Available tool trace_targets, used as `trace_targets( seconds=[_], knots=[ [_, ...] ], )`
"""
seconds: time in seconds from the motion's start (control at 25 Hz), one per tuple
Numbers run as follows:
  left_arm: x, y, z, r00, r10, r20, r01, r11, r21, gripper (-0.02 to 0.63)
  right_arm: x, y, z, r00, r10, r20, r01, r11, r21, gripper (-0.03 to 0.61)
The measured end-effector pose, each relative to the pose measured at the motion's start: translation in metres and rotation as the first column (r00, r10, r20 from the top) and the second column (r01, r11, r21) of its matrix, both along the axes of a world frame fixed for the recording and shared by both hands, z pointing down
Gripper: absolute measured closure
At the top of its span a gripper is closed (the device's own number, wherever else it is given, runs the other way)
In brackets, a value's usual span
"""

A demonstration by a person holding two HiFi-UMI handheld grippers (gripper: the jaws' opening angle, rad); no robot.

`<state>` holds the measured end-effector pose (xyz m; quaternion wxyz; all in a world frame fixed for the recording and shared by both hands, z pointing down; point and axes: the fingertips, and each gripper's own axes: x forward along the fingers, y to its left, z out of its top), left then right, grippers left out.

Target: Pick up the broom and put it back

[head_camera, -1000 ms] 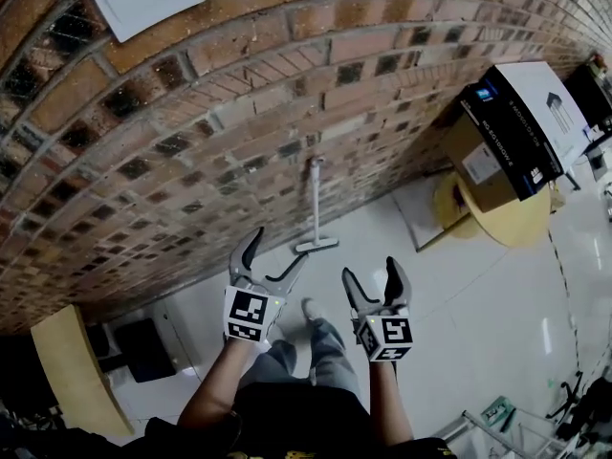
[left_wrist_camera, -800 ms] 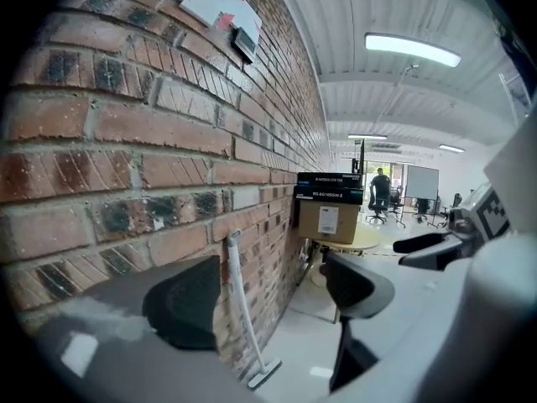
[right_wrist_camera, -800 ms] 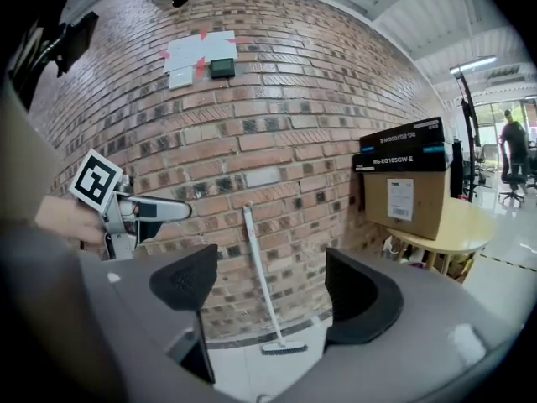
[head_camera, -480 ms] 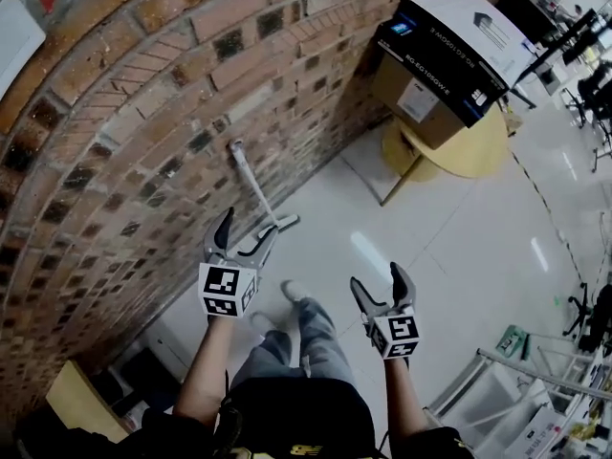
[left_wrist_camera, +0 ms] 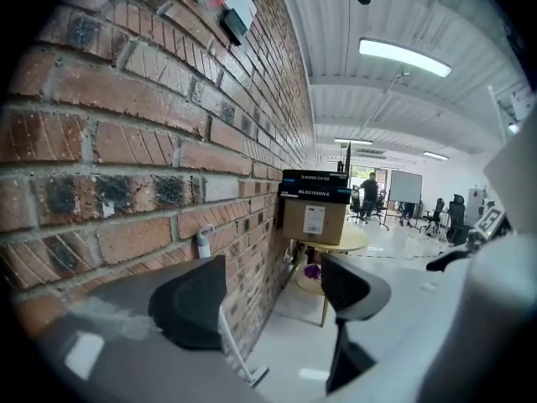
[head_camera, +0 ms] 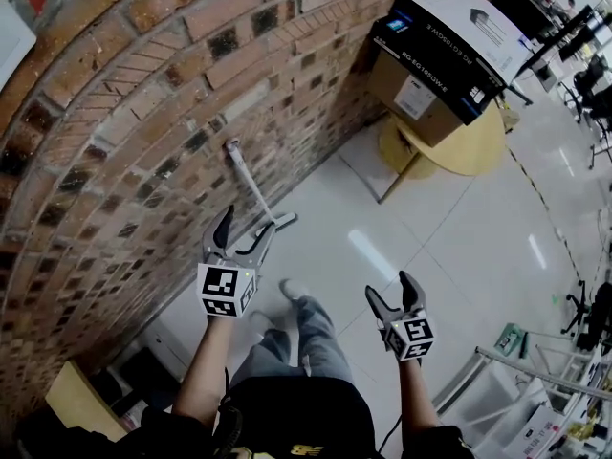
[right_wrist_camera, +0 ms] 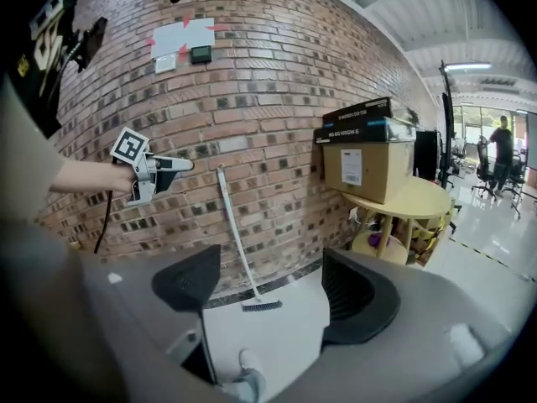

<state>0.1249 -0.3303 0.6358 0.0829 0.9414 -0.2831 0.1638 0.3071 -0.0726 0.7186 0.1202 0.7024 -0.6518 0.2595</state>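
Left gripper view is showing the left claw (left_wrist_camera: 273, 296) spread wide and gripping nothing. The broom (left_wrist_camera: 204, 243) is sitting beyond it, with the handle partly hidden behind the left-hand jaw. Right claw (right_wrist_camera: 277, 296) is also empty. Its jaws are closing, but a clear gap is remaining and only bare floor (right_wrist_camera: 277, 326) is showing through it. It is hanging lower and further back than the left one.

Broom is leaning handle-up against the brick wall (head_camera: 143, 94), head resting on the floor right at the wall's foot. It is near the left claw and not touching either claw. The person's shoe (head_camera: 287, 290) is sitting near the broom head. Off to the right, well apart, a cardboard box (head_camera: 449, 55) is sitting on a round yellow surface (head_camera: 478, 156).

Risks as I'm reading it:
- Broom is only propped. A sideways nudge on the handle before the pinch is landing could send it sliding along the brick and falling flat.
- Handle is thin and smooth-looking, so an off-centre pinch is likely to let it twist or slip.
- Grabbing it high means the head is swinging like a lever and could clip the shoe or the wall.
- Right claw is narrowing early and may need reopening before reaching the handle.
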Motion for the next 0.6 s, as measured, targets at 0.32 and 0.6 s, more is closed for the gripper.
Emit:
trace_targets(
  seconds=[0.32, 0.6],
  knots=[
    [-0.022, -0.005, -0.006, 0.998, -0.067, 0.008, 0.067, 0.998, 0.012, 0.256, -0.047, -0.093, 0.027, 0.966, -0.259, 0.027, 0.259, 0.966, 0.007, 0.210],
    [-0.060, -0.005, -0.039, 0.987, -0.161, 0.000, 0.161, 0.986, 0.049, 0.256, -0.091, -0.200, 0.042, 0.886, -0.463, 0.040, 0.462, 0.887, 0.024, 0.219]
  ],
)
